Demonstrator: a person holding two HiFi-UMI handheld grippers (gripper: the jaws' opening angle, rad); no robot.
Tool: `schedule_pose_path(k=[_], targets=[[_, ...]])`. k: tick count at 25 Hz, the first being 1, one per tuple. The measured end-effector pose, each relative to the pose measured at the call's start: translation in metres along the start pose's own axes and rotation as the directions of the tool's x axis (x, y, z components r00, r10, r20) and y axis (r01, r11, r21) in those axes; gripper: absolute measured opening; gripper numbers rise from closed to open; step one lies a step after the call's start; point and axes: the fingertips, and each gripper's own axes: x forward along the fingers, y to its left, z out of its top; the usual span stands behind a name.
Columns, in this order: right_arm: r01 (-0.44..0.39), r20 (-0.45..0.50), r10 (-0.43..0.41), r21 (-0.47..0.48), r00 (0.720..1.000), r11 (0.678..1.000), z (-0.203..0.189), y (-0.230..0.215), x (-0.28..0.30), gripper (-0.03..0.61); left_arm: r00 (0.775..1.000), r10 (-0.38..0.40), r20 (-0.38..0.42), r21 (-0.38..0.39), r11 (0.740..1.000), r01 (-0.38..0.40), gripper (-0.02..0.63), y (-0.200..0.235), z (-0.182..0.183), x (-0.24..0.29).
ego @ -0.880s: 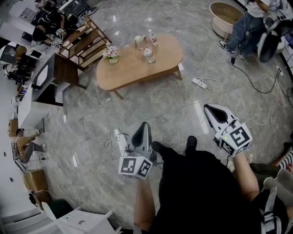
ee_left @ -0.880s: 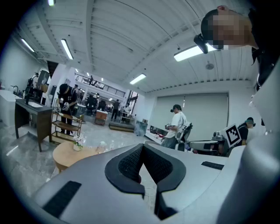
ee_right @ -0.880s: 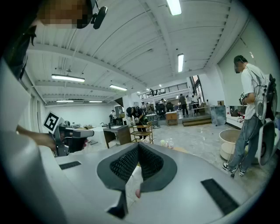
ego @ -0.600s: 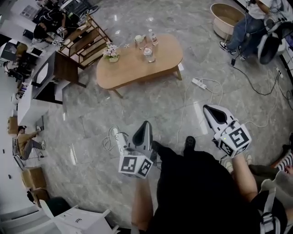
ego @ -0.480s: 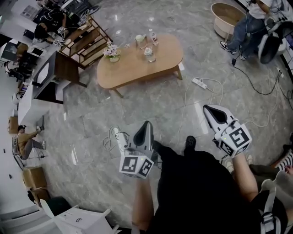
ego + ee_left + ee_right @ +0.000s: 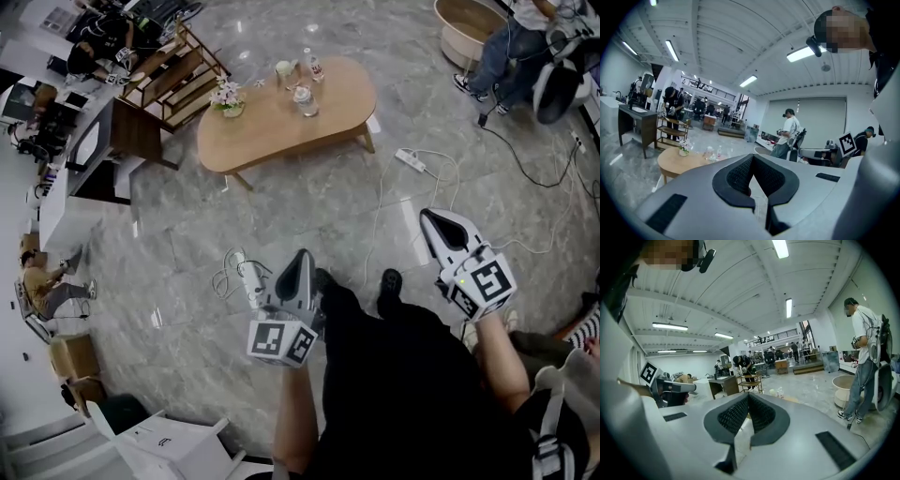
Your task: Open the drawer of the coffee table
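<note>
The oval wooden coffee table [image 6: 319, 117] stands well ahead of me on the grey stone floor, with a flower pot [image 6: 227, 98], a glass jar [image 6: 302, 99] and a bottle [image 6: 311, 67] on top. No drawer shows from here. My left gripper [image 6: 302, 257] is held at waist height, shut and empty, pointing toward the table. Off to the right my right gripper [image 6: 427, 217] is shut and empty too. In the left gripper view the table [image 6: 679, 161] shows far off at the left; the right gripper view only catches the bottles [image 6: 779, 392] beyond the jaws.
A white power strip [image 6: 410, 159] and cables [image 6: 384, 220] lie on the floor between me and the table. A wooden shelf rack [image 6: 173, 70] and a dark desk [image 6: 117, 141] stand left of the table. A person [image 6: 511, 42] stands by a round tub [image 6: 469, 28] at the back right.
The view has shifted slightly toward the table; the feet have stepped forward. Both grippers stay shut and keep their places in front of the body.
</note>
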Motion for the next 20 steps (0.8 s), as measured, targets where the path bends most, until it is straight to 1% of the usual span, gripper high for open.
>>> schedule_pose_path(k=[4, 8, 13, 16, 20], targets=[[0.005, -0.031, -0.005, 0.003, 1.000, 1.000, -0.016, -0.002, 0.006, 0.012, 1.000, 0.010, -0.022, -0.010, 1.000, -0.011, 0.003, 0.009, -0.010, 0.004], [0.002, -0.062, -0.001, 0.004, 0.998, 1.000, -0.023, -0.002, 0.028, 0.012, 0.999, 0.009, -0.036, -0.024, 1.000, -0.010, 0.003, 0.030, -0.012, 0.017], [0.016, -0.078, -0.016, -0.006, 0.997, 1.000, -0.017, -0.005, 0.074, 0.012, 0.999, -0.015, -0.043, -0.057, 0.998, 0.012, 0.003, 0.074, -0.010, 0.049], [0.035, -0.082, -0.036, -0.013, 0.996, 0.999, -0.005, -0.009, 0.110, 0.012, 0.999, -0.030, -0.040, -0.068, 0.997, 0.027, 0.003, 0.106, 0.001, 0.076], [0.055, -0.084, -0.056, -0.016, 0.995, 0.998, 0.012, -0.017, 0.161, 0.012, 0.997, -0.069, -0.039, -0.085, 0.994, 0.065, 0.003, 0.147, 0.017, 0.119]])
